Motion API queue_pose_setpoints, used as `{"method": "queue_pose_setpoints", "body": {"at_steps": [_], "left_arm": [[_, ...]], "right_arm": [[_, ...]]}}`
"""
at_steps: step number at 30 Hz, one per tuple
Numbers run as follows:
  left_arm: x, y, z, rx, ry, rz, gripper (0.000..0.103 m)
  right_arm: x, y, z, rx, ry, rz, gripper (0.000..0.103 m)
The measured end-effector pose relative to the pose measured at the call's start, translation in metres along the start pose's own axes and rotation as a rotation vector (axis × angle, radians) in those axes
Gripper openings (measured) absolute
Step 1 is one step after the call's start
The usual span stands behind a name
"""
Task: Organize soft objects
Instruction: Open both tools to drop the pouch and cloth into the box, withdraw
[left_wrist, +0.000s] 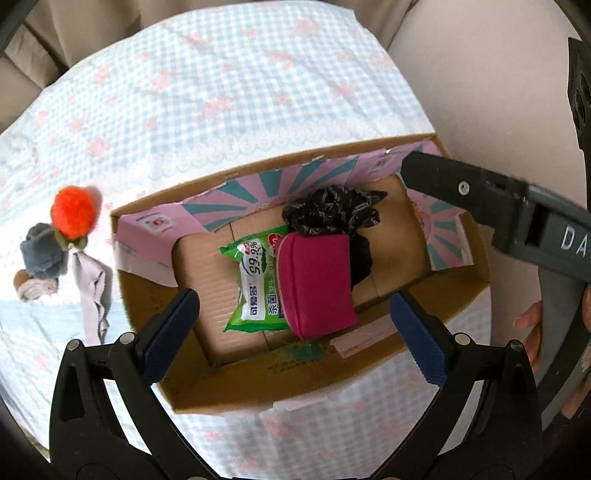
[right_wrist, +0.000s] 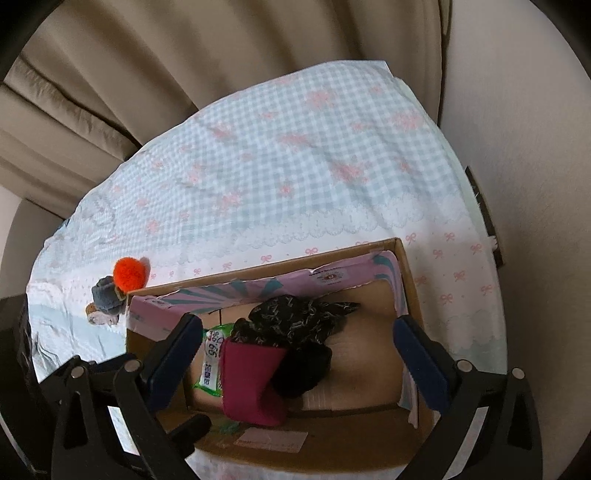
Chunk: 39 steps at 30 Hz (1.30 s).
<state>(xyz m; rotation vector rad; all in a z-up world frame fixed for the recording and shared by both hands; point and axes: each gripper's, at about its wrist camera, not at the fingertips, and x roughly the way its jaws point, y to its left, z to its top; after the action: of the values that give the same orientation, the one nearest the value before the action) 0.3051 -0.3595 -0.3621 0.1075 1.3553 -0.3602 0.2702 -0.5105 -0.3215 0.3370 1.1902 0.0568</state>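
A cardboard box (left_wrist: 476, 258) (right_wrist: 410, 280) sits on the checked cloth. Inside it lie a magenta pouch (left_wrist: 317, 280) (right_wrist: 251, 384), a green wet-wipes pack (left_wrist: 255, 280) (right_wrist: 211, 363) and a black patterned cloth (left_wrist: 332, 210) (right_wrist: 295, 321). My left gripper (left_wrist: 295, 332) hovers open above the box, with nothing between its blue pads. My right gripper (right_wrist: 299, 358) is also open and empty over the box; it shows as a dark finger at the right of the left wrist view (left_wrist: 461, 188). Left of the box lie an orange pompom (left_wrist: 72, 212) (right_wrist: 131, 272), a grey-blue plush piece (left_wrist: 42, 251) (right_wrist: 105, 295) and a grey cloth (left_wrist: 94, 291).
The checked tablecloth with pink bows (left_wrist: 221, 92) (right_wrist: 295, 166) spreads beyond the box. Beige curtains (right_wrist: 147, 74) hang behind it, and a pale wall (right_wrist: 517, 129) stands at the right. A person's fingers (left_wrist: 530, 321) hold the right gripper's handle.
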Motion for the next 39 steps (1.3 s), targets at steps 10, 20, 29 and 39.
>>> {"method": "queue_pose_setpoints", "body": {"at_steps": [10, 20, 29, 39], "left_arm": [[-0.083, 0.006, -0.023, -0.005, -0.12, 0.016, 0.103], [-0.184, 0.033, -0.073, -0.05, -0.282, 0.065, 0.103], [-0.264, 0.09, -0.143, -0.162, -0.406, 0.09, 0.103], [-0.303, 0.185, -0.208, -0.256, -0.486, 0.077, 0.103]], "right_arm": [[-0.077, 0.035, -0.007, -0.043, -0.09, -0.009, 0.103], [-0.168, 0.092, -0.037, -0.138, -0.203, -0.027, 0.103], [-0.229, 0.148, -0.081, -0.162, -0.316, 0.031, 0.103], [-0.237, 0.238, -0.131, -0.223, -0.369, 0.054, 0.103]]}}
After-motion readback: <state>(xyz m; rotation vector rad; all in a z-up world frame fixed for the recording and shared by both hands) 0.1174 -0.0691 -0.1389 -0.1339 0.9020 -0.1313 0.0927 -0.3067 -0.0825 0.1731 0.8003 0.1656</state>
